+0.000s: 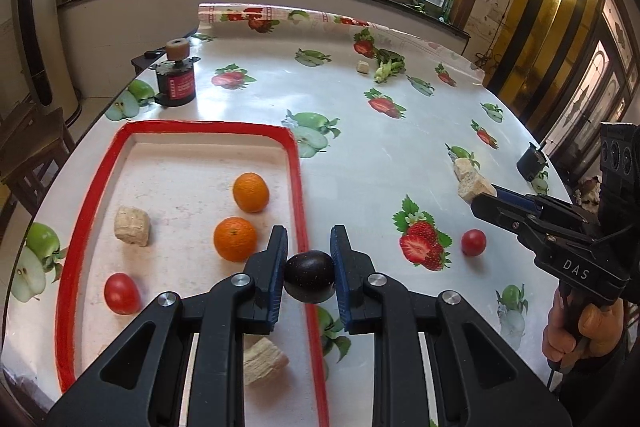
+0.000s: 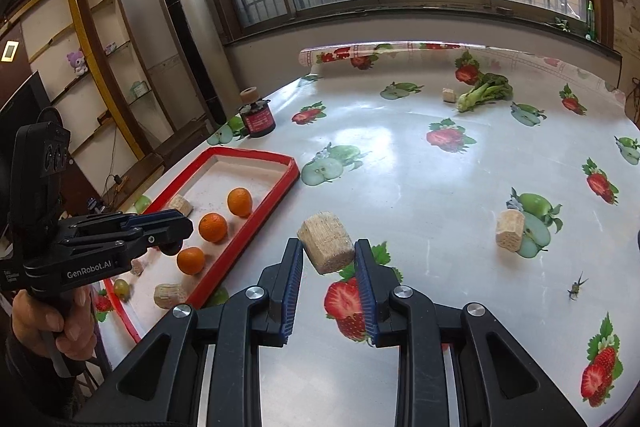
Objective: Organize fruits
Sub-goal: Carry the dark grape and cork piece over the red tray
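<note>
— What is seen on the table (image 1: pixel 400 147)?
— A fruit-print cloth and a red-rimmed tray (image 1: pixel 298 179) with two oranges (image 1: pixel 251 192).
— And the grippers?
— A dark, glossy plum (image 1: pixel 309 277) is clamped by the left gripper (image 1: pixel 309 263) above the tray's rim. A tan block (image 2: pixel 326 242) is pinched by the right gripper (image 2: pixel 329 269).

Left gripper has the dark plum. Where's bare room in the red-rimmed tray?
Free: the far strip of the red-rimmed tray, beyond the farther orange tangerine. Crowded: the near half, with the second tangerine, red tomato and beige blocks.
</note>
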`<action>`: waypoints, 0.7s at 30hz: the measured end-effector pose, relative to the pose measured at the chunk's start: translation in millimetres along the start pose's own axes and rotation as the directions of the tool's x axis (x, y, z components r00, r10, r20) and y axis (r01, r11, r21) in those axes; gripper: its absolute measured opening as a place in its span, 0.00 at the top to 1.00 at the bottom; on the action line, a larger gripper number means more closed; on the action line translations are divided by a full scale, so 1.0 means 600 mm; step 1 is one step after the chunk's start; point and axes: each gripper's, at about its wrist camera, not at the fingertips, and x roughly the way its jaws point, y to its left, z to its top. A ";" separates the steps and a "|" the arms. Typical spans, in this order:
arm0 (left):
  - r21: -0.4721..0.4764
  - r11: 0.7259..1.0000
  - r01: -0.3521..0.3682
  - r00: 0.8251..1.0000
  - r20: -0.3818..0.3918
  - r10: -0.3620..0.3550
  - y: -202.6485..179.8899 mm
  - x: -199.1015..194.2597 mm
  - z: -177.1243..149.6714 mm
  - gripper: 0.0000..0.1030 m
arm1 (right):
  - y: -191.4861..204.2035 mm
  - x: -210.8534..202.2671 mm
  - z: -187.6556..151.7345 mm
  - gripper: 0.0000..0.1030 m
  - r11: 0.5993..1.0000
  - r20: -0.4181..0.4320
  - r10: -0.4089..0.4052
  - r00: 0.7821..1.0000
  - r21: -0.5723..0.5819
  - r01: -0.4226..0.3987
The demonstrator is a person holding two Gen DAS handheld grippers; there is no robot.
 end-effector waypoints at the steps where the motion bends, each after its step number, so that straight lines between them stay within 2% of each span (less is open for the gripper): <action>1: -0.006 1.000 -0.008 1.000 0.002 0.008 0.007 -0.002 0.001 0.81 | 0.005 0.004 0.001 0.74 1.000 -0.003 0.005 1.000 -0.005 -0.005; 21: -0.071 0.993 -0.099 0.995 0.024 0.100 0.090 -0.014 0.014 0.81 | 0.088 0.066 0.034 0.74 0.994 -0.038 0.074 0.997 -0.082 -0.077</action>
